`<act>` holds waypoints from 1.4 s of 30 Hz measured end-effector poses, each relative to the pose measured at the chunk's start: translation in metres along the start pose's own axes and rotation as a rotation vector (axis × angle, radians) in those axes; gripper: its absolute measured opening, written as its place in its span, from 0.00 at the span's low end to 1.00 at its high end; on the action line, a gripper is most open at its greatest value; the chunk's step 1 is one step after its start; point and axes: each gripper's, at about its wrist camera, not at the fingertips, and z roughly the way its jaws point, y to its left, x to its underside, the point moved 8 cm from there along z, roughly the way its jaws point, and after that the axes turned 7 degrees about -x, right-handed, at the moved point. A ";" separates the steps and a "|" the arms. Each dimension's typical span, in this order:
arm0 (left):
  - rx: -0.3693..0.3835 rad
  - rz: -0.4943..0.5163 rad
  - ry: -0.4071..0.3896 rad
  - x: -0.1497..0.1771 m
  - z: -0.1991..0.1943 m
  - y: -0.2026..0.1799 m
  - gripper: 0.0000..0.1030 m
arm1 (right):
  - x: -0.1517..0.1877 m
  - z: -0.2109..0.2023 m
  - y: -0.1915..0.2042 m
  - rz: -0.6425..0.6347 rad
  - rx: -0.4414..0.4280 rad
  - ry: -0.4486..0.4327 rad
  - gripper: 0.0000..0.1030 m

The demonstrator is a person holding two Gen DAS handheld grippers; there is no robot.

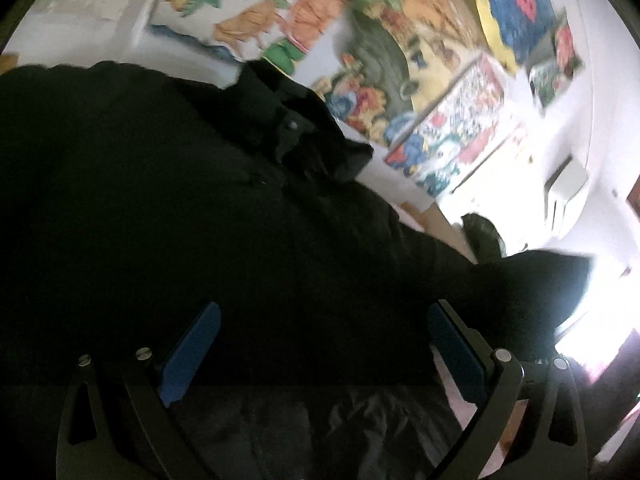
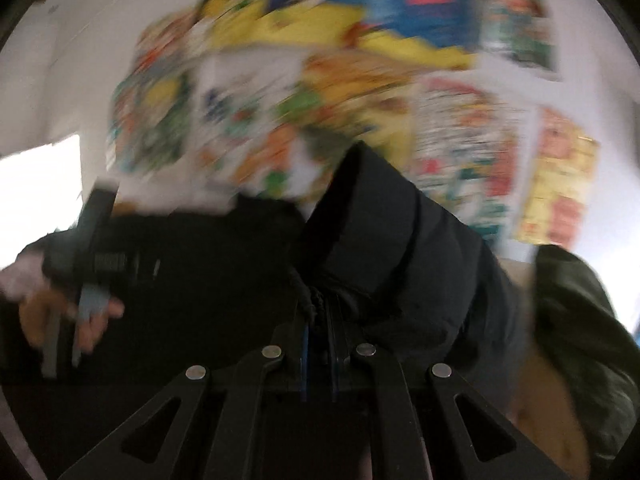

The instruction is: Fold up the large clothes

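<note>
A large black padded jacket (image 1: 200, 208) fills most of the left wrist view, its collar (image 1: 296, 132) bunched at the top. My left gripper (image 1: 320, 332) is open, its blue pads (image 1: 192, 352) wide apart over the dark cloth, holding nothing. In the right wrist view my right gripper (image 2: 318, 332) is shut on a fold of the same jacket (image 2: 400, 240), near a drawstring. The left gripper (image 2: 92, 276) and the hand holding it show at the left of that view, blurred.
Colourful posters (image 1: 400, 40) cover the white wall (image 1: 80, 36) behind. A white air conditioner (image 1: 568, 196) hangs at the right. A dark green garment (image 2: 580, 332) lies at the right on a wooden surface (image 2: 540, 408). Both views are motion-blurred.
</note>
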 end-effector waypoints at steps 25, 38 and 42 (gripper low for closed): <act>-0.011 0.278 0.163 0.066 0.060 -0.015 0.65 | 0.110 0.021 0.022 0.019 -0.193 0.324 0.78; -0.257 0.405 -0.131 0.014 0.008 -0.038 0.02 | 0.110 0.001 -0.110 0.342 0.076 0.244 0.80; -0.368 0.424 -0.291 -0.028 -0.024 -0.024 0.02 | 0.086 0.015 -0.124 0.326 0.115 0.194 0.81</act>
